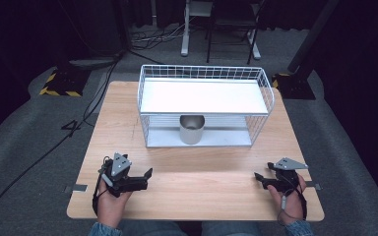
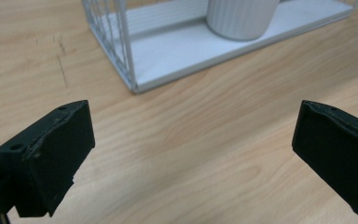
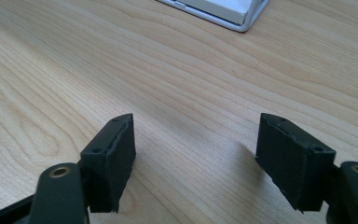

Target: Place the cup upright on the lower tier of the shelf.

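A white wire rack [image 1: 204,101] with two shelves stands at the back middle of the wooden table [image 1: 197,177]. A grey ribbed cup [image 1: 192,130] sits upright on its lower shelf, near the front. In the left gripper view the cup [image 2: 240,18] shows at the top, on the rack's lower shelf [image 2: 186,44]. My left gripper [image 1: 142,178] rests at the front left of the table, open, with bare wood between its jaws [image 2: 193,140]. At the front right my right gripper [image 1: 261,178] is open too, nothing in it [image 3: 195,140]. The rack's corner [image 3: 223,11] lies ahead of it.
Beyond the table's far edge lies grey carpet with black cables [image 1: 69,128], a yellow-black striped stand base [image 1: 61,83] at the left and white desk legs [image 1: 184,34]. Bare wood spreads between the rack and both grippers.
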The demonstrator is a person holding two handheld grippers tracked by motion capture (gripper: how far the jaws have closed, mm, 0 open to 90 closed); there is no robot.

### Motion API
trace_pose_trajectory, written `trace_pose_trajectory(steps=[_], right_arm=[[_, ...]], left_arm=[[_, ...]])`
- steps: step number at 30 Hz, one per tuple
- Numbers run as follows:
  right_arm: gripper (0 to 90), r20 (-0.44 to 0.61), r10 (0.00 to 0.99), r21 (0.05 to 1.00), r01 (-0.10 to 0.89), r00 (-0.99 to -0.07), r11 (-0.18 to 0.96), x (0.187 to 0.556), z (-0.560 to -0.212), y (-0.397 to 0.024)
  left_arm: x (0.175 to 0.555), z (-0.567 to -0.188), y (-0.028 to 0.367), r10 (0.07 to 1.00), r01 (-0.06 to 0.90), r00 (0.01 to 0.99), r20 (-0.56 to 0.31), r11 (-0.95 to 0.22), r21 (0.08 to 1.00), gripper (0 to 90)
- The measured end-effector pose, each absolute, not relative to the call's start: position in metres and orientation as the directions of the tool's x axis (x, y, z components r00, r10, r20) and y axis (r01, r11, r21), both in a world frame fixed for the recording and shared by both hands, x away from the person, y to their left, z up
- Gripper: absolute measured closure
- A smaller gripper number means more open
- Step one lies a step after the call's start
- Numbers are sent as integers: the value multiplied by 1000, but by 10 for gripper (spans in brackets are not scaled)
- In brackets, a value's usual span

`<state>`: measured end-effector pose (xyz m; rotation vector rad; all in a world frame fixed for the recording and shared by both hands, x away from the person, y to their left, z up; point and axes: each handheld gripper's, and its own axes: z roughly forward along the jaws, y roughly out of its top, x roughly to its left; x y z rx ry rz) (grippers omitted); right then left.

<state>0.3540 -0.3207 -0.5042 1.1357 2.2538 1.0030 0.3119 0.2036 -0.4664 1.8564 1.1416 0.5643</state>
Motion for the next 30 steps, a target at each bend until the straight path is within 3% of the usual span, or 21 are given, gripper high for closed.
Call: trace_pose_trajectory(steps=[8,16,19,30], right_arm=[[282,-53,816,759,508,-576,408,354,-504,-320],[282,-59,816,760,504,-575,411,353,-504,-320],[282,-61,816,760,503,-575,411,353,-504,-320],[278,-60,812,760,501,-580,414,353,-504,-319]], left_arm=[[315,-485,233,902,609,428,-62,-236,757,0],[325,-502,238,908,705,415,-63,-277,653,0],[326,-506,238,905,689,425,-24,-306,657,0],[326,-507,239,902,679,431,-27,-304,668,1]])
